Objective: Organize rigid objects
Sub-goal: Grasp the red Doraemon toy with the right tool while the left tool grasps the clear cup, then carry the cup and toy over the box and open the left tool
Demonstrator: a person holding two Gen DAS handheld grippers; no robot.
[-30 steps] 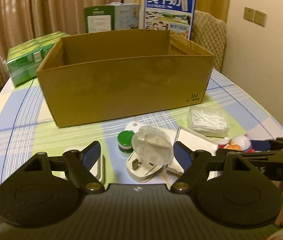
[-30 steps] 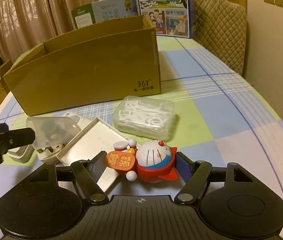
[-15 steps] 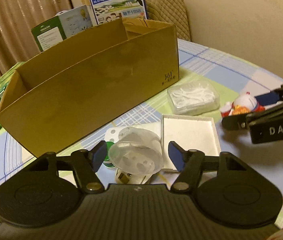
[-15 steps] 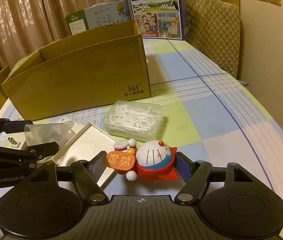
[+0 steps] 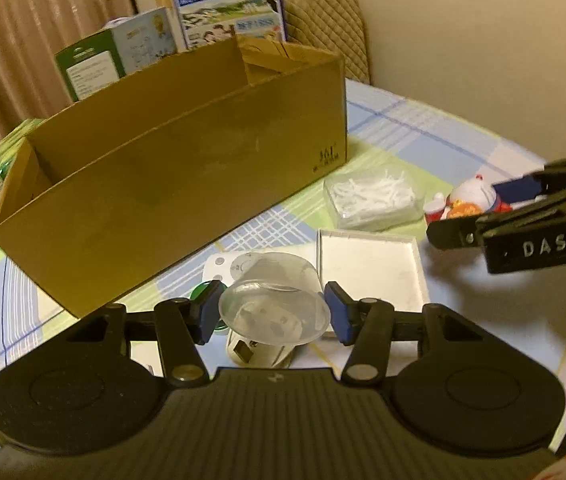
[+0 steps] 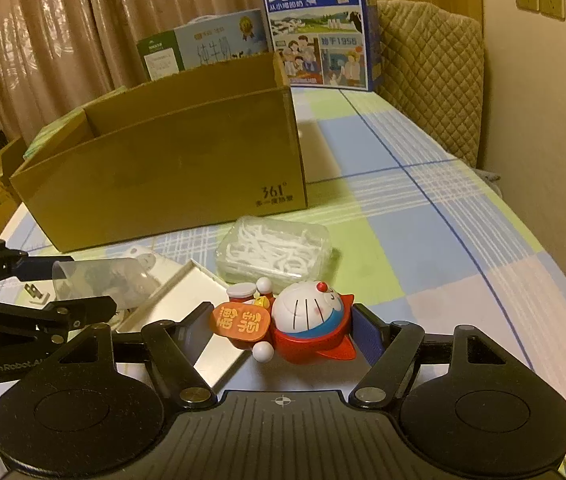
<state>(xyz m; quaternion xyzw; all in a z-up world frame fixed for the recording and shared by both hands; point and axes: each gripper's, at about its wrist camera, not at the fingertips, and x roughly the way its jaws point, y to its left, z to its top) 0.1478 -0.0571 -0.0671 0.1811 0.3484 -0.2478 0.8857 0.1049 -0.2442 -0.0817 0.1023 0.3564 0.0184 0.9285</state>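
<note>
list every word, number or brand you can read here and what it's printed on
"361°": cardboard box; the small line beneath is too blurred.
"纯牛奶" and "1956": blue milk carton; its smaller print is unreadable.
"DAS": right gripper, seen from the left wrist.
"GenRobot.AI": left gripper, last letters partly hidden.
Orange sign on the toy figure: characters too stylised to read.
Green-and-white carton: print too blurred.

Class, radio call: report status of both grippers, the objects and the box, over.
Left gripper shut on clear cup. Right gripper shut on Doraemon toy. Cardboard box open ahead; floss-pick case sits between, low.
</note>
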